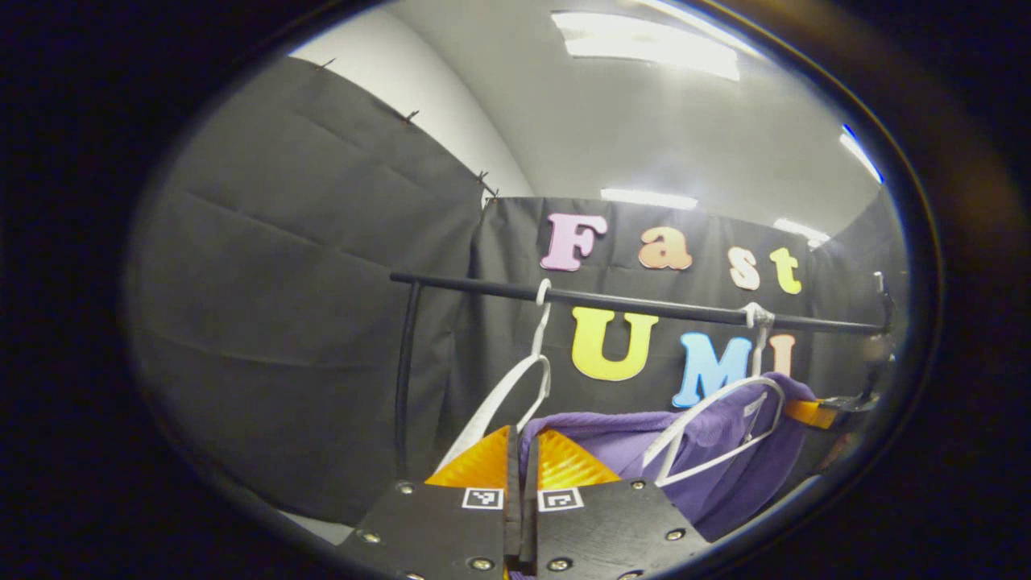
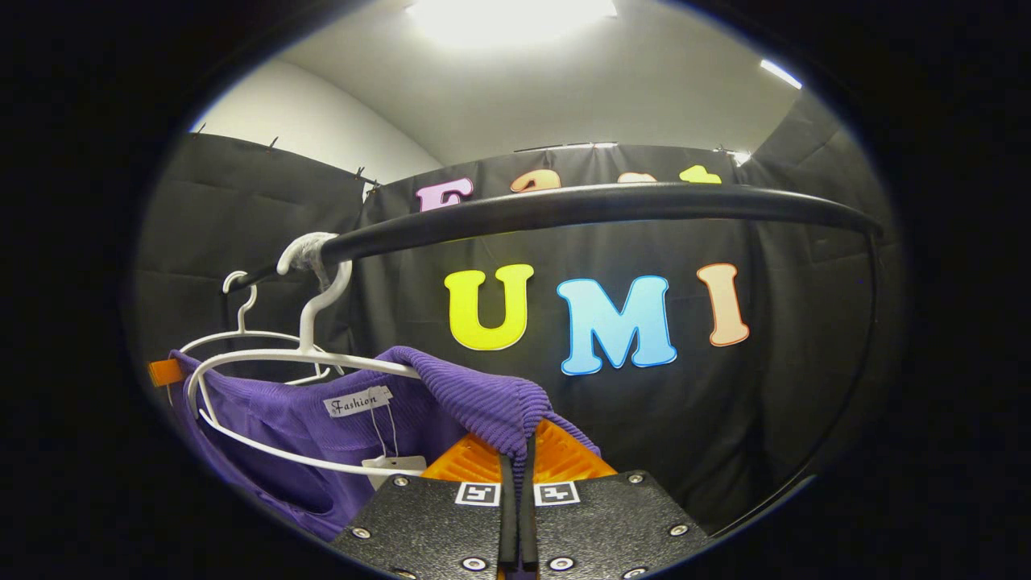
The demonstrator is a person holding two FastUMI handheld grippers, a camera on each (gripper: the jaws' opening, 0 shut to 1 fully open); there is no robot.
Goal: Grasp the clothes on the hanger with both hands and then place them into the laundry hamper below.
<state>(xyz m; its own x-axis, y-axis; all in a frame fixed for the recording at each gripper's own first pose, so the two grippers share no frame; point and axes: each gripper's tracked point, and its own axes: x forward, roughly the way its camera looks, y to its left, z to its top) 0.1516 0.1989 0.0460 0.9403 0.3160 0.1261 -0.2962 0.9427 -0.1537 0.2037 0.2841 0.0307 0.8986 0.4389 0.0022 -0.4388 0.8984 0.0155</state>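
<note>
A purple ribbed garment (image 1: 644,451) hangs on a white hanger (image 1: 721,427) from a black rail (image 1: 644,308). My left gripper (image 1: 522,451) is shut on the garment's near shoulder, with the cloth pinched between its fingers. In the right gripper view the same purple garment (image 2: 451,403) drapes over the white hanger (image 2: 266,358), whose taped hook sits on the rail (image 2: 580,205). My right gripper (image 2: 525,451) is shut on the other shoulder, cloth folded over its fingers. The far gripper (image 1: 813,412) shows at the garment's end.
A second, bare white hanger (image 1: 515,387) hangs further left on the rail, also seen as the bare hanger (image 2: 242,322) behind the first. The rail's upright post (image 1: 405,379) stands at the left. A white tag (image 2: 393,467) dangles inside the garment's neck.
</note>
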